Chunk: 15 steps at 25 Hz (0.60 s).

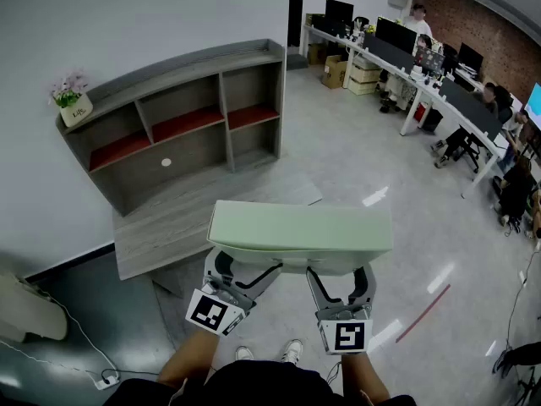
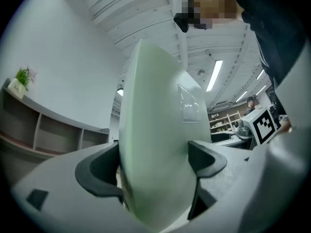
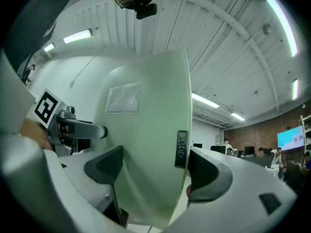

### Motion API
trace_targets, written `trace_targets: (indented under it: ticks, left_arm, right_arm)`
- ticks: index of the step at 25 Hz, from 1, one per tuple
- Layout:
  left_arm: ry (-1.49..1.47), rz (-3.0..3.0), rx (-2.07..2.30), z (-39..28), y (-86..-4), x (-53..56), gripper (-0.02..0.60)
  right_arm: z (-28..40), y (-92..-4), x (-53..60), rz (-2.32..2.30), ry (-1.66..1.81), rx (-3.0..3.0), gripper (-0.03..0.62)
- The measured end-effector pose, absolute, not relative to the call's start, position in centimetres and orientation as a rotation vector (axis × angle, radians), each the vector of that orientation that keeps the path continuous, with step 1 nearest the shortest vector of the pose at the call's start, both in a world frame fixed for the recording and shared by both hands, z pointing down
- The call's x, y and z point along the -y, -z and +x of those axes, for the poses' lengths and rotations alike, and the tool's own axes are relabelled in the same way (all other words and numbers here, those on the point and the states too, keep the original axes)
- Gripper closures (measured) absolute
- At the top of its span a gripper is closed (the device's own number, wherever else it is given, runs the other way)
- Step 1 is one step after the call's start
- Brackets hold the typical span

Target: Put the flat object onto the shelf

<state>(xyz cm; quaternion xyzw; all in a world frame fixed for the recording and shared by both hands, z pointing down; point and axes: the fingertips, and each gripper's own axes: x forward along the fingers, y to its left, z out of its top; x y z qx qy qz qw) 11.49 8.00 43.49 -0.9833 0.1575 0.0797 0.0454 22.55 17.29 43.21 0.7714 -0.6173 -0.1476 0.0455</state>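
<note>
The flat object (image 1: 300, 235) is a pale green slab with rounded edges, held level at waist height over the floor. My left gripper (image 1: 245, 271) grips its near left edge and my right gripper (image 1: 341, 276) its near right edge. In the left gripper view the slab (image 2: 155, 130) fills the gap of the gripper (image 2: 153, 166), with both dark pads against it. The right gripper view shows the slab (image 3: 146, 144) in the gripper (image 3: 155, 169), a small button strip on its edge. The grey shelf (image 1: 186, 117) with red-lined compartments stands ahead to the left against the white wall.
A potted plant (image 1: 72, 100) sits on the shelf's top left end, and a white disc (image 1: 166, 163) lies in a lower bay. A low wooden platform (image 1: 169, 222) lies before the shelf. Desks with monitors and seated people (image 1: 423, 66) line the right. A cable and plug (image 1: 106, 381) lie at bottom left.
</note>
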Motion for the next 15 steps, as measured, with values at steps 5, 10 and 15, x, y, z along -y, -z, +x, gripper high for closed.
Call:
trace_targets:
  ticks: [5, 10, 15]
  left_arm:
    - [-0.334, -2.958, -0.443, 10.9, -42.6, -8.3, 0.14]
    - [-0.358, -2.953, -0.428, 10.3, -42.3, -8.5, 0.14]
    - [-0.387, -2.932, -0.42, 9.4, -41.5, -8.3, 0.14]
  right_arm:
    - [21.8, -42.9, -17.5, 2.35, 0.47, 1.879, 0.152]
    - [21.1, -42.6, -17.8, 2.353, 0.492, 1.867, 0.152]
    - [20.1, -41.8, -17.5, 2.348, 0.529, 1.886, 0.151]
